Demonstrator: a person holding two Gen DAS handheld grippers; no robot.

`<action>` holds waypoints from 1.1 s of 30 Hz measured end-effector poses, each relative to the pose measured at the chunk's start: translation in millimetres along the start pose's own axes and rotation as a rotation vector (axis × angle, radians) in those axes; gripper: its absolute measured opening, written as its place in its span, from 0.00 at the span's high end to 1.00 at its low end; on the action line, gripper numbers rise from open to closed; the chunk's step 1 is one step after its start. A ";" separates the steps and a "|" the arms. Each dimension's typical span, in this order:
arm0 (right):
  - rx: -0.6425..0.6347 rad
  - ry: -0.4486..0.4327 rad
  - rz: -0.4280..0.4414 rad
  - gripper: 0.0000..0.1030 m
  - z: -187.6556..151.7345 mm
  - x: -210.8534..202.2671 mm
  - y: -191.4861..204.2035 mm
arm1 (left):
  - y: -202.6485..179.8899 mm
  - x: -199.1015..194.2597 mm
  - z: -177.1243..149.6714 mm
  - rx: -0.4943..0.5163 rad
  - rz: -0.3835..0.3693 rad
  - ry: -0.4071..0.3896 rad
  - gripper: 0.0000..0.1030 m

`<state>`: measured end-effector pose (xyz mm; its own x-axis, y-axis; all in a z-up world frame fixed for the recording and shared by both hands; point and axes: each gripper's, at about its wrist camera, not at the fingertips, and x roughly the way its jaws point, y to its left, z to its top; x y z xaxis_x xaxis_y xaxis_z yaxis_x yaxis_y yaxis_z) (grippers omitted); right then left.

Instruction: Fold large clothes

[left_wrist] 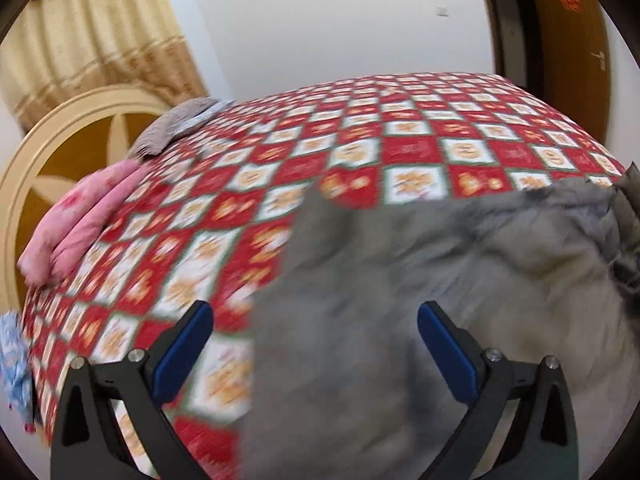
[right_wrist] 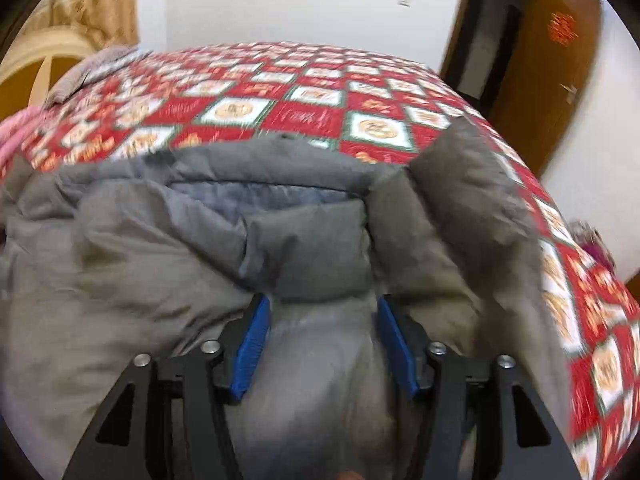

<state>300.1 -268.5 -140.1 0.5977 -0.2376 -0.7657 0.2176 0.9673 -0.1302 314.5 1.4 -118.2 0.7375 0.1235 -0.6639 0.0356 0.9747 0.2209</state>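
A large grey padded jacket (left_wrist: 460, 260) lies bunched on the bed's red-and-white checked bedspread (left_wrist: 360, 140). My left gripper (left_wrist: 316, 312) stands wide open above the jacket's left edge, and nothing is pinched between its blue pads. In the right wrist view the jacket (right_wrist: 140, 240) fills the foreground, with its blue-grey lining (right_wrist: 256, 196) showing at the collar. My right gripper (right_wrist: 323, 300) is low in the jacket. A puffy fold sits between its jaws, but the ribbed pads (right_wrist: 252, 340) show bare and do not press on it.
A folded pink cloth (left_wrist: 80, 224) and a folded grey cloth (left_wrist: 176, 124) lie at the head of the bed by the round headboard (left_wrist: 60, 140). A blue patterned cloth (left_wrist: 12, 360) hangs at the left edge. A brown door (right_wrist: 552, 80) stands open beyond the bed.
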 end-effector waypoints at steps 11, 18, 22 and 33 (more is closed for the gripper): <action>-0.125 -0.102 0.054 0.22 -61.2 -62.6 67.8 | 47.5 9.9 -83.3 -0.250 -0.199 0.158 0.00; -0.174 -0.077 0.033 0.20 -72.7 -37.6 77.1 | 37.3 20.6 -85.9 -0.272 -0.276 0.168 0.00; -0.166 -0.073 0.039 0.19 -74.3 -32.6 77.8 | 33.0 18.5 -84.0 -0.236 -0.340 0.138 0.32; -0.185 -0.086 0.023 0.20 -82.4 -40.0 87.8 | 31.7 -12.4 -84.2 -0.183 -0.463 0.050 0.90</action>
<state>231.7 -166.7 -172.8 0.6662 -0.2146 -0.7142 0.0625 0.9704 -0.2332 249.7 46.5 -163.1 0.6385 -0.3259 -0.6973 0.2297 0.9453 -0.2315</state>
